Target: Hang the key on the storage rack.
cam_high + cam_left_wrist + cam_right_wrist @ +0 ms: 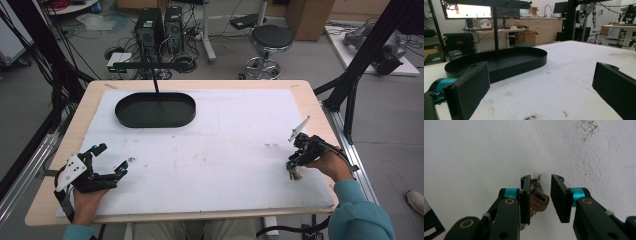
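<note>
My right gripper (540, 200) stands partly open astride the keys (537, 198) at centre frame, perhaps touching one pad, while my left gripper (536, 95) gapes wide before the tray (499, 62).

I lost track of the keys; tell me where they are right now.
The keys lie on the white table cover near its right edge, between the jaws of the right tongs, against one pad, far from the black tray at the far left.

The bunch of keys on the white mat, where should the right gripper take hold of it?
Grip the keys across the flat coppery bow, coming straight down from above. They lie flat on the white mat, already between the right gripper jaws, which stand apart.
</note>
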Available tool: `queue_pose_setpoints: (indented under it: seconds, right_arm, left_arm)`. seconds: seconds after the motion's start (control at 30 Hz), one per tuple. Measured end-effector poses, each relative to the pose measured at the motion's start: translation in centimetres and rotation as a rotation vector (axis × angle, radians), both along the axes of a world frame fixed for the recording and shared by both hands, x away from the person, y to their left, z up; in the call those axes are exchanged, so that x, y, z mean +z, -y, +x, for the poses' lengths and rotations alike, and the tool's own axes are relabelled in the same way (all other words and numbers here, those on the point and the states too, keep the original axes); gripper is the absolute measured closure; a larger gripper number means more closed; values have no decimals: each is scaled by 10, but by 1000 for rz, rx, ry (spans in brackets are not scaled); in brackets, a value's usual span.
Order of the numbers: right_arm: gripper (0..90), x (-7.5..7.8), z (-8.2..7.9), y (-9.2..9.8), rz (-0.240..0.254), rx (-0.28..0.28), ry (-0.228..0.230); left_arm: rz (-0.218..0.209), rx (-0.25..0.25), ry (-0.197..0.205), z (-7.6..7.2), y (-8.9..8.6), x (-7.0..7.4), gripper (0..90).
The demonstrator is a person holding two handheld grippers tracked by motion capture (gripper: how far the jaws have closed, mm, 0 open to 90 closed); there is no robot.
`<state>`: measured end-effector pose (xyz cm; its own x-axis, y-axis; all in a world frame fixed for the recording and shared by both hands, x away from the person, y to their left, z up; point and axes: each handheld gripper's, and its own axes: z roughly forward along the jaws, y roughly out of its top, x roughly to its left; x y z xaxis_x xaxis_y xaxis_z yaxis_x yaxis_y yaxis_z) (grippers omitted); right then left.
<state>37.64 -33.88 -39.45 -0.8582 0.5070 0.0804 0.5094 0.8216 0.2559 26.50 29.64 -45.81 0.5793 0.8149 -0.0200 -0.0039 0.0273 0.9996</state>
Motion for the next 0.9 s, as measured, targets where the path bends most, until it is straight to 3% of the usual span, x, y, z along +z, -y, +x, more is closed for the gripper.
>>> queue_pose_setpoints:
  seconds: [0.5,0.9]
  right_arm:
    - [867,0,0,-1,-10,6,-20]
    - [887,0,-1,-2,-27,2,-8]
  left_arm:
    - [0,0,0,0,0,0,17]
    - [8,0,1,0,0,0,17]
